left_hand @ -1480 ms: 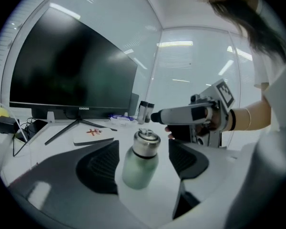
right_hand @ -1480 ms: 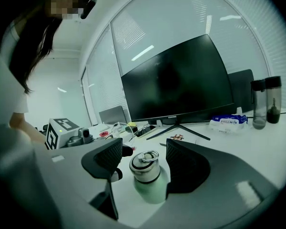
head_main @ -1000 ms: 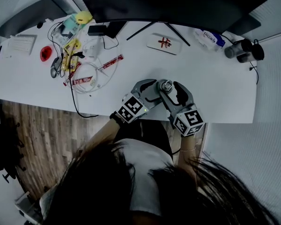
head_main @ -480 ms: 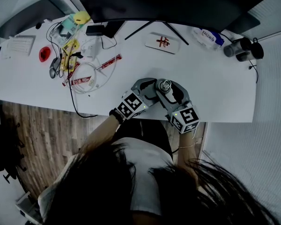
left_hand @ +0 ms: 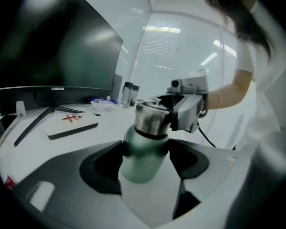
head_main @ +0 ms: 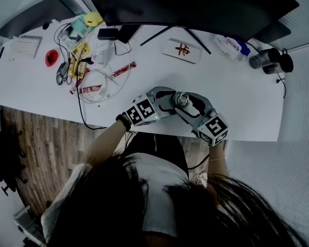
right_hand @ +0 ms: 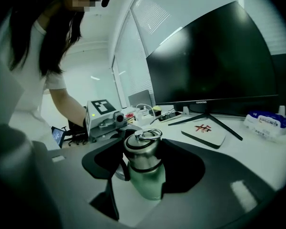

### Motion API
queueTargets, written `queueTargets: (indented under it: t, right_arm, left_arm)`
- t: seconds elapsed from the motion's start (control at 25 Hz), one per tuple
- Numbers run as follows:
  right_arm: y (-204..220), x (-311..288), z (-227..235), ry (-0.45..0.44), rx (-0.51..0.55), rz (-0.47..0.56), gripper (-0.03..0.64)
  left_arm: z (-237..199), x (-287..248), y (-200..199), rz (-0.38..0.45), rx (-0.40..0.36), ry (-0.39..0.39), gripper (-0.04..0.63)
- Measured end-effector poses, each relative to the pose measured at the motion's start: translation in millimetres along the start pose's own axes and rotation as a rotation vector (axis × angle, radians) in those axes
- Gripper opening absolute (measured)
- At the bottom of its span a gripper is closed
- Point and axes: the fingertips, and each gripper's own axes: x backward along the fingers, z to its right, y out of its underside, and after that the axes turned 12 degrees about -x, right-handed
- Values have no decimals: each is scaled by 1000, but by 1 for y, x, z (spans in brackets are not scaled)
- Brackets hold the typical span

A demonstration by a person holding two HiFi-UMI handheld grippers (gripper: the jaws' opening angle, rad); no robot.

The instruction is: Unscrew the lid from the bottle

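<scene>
One bottle point(left_hand: 142, 162) pinched twice, green lower part between left gripper point(left_hand: 145, 152) jaws, steel lid point(right_hand: 142, 151) between right gripper point(right_hand: 144, 165) jaws.

dim; fisheye edges; soft blur

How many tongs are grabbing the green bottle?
2. The left tongs grip the green bottle round its body; the right tongs clamp the steel lid. None hidden.

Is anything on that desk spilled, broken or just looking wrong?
Nothing stands out. The left gripper grips the green bottle by its body, and the right gripper grips the metal lid, which is on. The cables and packets at the desk's left end are only untidy; no spill shows.
</scene>
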Motion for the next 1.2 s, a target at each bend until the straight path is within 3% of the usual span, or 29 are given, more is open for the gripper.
queueTargets:
  t: [0.52, 0.72, 0.92, 1.04, 1.2]
  right_arm:
    - [8, -6, -17, -488, 202, -312, 252]
    - [12, -5, -19, -583, 246, -422, 253]
    - [13, -5, -13, -496, 174, -395, 253]
    - [10, 1, -6, -351, 88, -301, 255]
    - [-2, 7, -6, -125, -32, -89, 255]
  left_arm:
    - [5, 3, 3, -102, -173, 388, 357]
    - [7, 3, 3, -109, -201, 449, 357]
    - [6, 3, 4, -84, -189, 405, 357]
    - [7, 3, 3, -66, -160, 345, 357]
    - [7, 4, 3, -43, -108, 234, 357]
